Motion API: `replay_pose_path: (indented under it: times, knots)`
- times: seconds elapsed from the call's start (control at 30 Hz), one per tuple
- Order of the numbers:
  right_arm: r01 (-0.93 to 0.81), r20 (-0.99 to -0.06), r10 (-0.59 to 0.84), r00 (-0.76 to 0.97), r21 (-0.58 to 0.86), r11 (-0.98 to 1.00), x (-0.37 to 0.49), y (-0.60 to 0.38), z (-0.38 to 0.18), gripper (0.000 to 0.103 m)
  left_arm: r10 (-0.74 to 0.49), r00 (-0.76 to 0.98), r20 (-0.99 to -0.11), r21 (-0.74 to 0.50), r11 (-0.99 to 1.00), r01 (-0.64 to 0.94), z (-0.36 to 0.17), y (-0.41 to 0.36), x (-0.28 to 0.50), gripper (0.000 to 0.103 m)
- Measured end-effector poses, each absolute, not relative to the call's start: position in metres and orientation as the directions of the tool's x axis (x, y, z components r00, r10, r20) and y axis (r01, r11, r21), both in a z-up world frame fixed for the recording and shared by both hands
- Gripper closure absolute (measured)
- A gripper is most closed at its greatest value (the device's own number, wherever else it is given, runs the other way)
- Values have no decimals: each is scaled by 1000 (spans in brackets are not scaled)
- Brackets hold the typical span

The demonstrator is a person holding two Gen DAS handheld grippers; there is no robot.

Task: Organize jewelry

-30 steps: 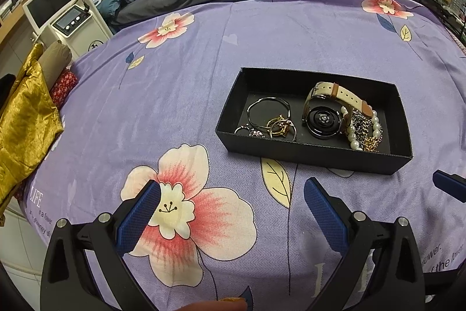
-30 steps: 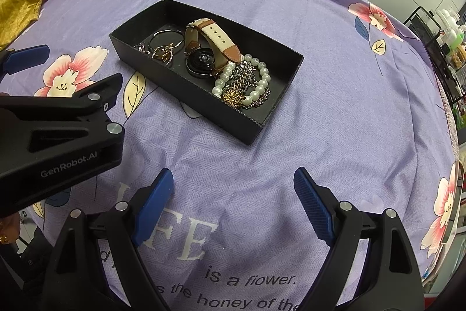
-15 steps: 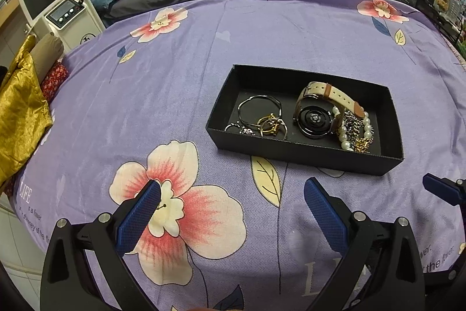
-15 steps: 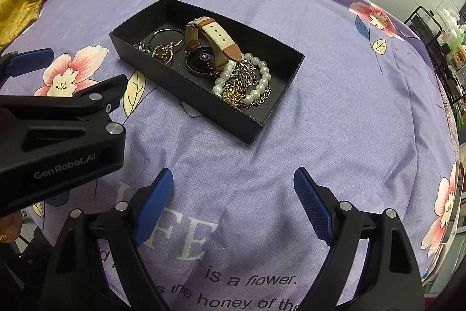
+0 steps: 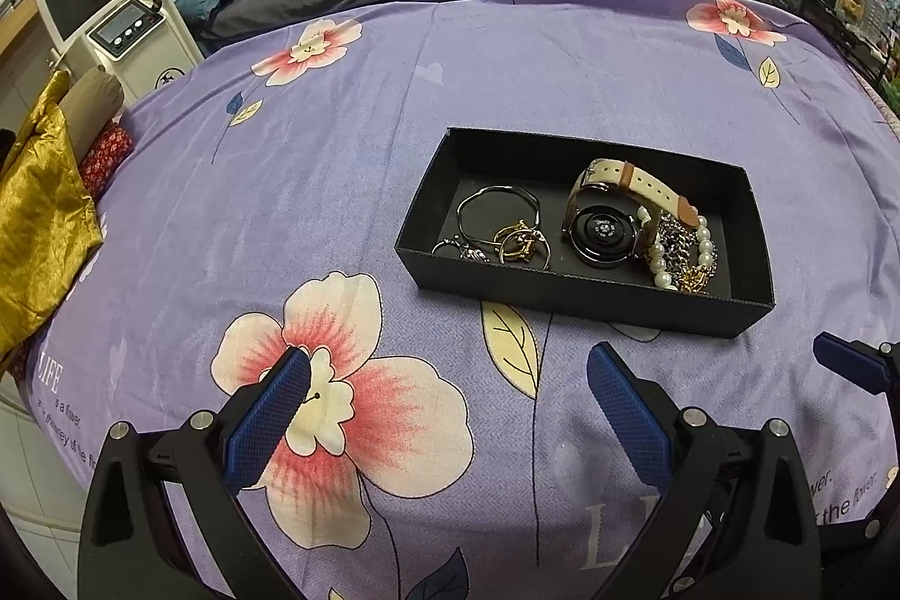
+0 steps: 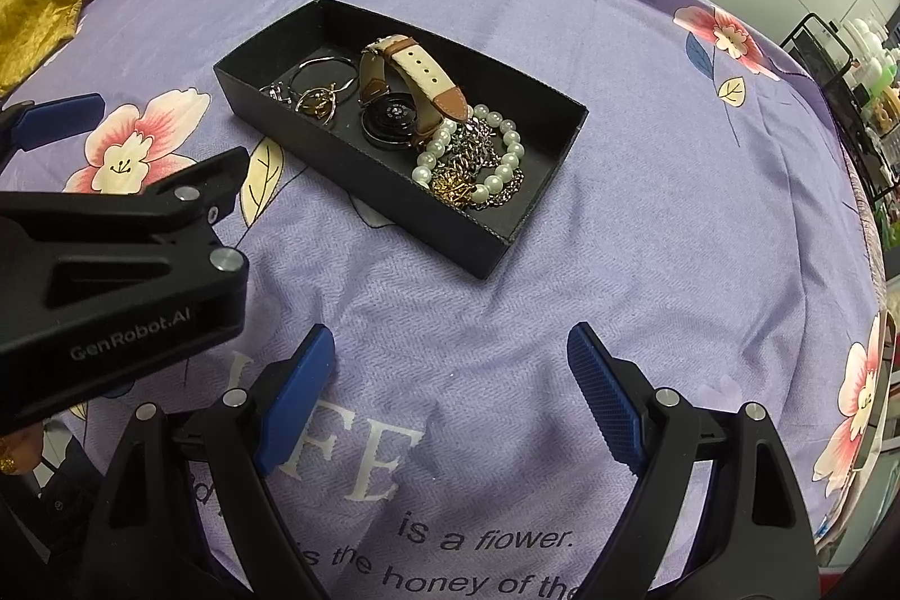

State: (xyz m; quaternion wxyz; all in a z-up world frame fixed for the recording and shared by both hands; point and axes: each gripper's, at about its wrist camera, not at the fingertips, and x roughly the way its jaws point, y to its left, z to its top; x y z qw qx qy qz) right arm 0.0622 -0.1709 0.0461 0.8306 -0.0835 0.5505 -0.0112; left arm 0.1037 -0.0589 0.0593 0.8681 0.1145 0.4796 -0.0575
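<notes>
box (image 5: pixel 574 296), black card, on purple cloth (image 5: pixel 337 161); held watch (image 6: pixel 394 116), pearl bracelet (image 6: pixel 484 156), chains, rings (image 5: pixel 506 240). likely light, slippery, tangle-prone; watch best taken by strap. left gripper (image 5: pixel 444 409) and right gripper (image 6: pixel 444 392) gaped empty, short of box.

1. On the side of your left hand-held gripper (image 6: pixel 34 125), seen from the right wrist camera, you can read "GenRobot.AI" in grey letters.
2. On the purple floral bedsheet (image 6: pixel 647 206) below your right hand-held gripper (image 6: pixel 450 386), you can read large white "FE", then dark script "is a flower." and "is the honey of the".
3. In the left wrist view, the sheet's left edge shows white "LIFE" and small script, partly "a flower"; at lower right, "the flower."
</notes>
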Motion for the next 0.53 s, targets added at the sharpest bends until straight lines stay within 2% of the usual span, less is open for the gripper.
replay_pose_path:
  times: [0.53]
  knots:
    - [-72,-915,-108,389,-147,986,62,-170,46,19,29,515,-857,156,966,205,55,-58,106,6]
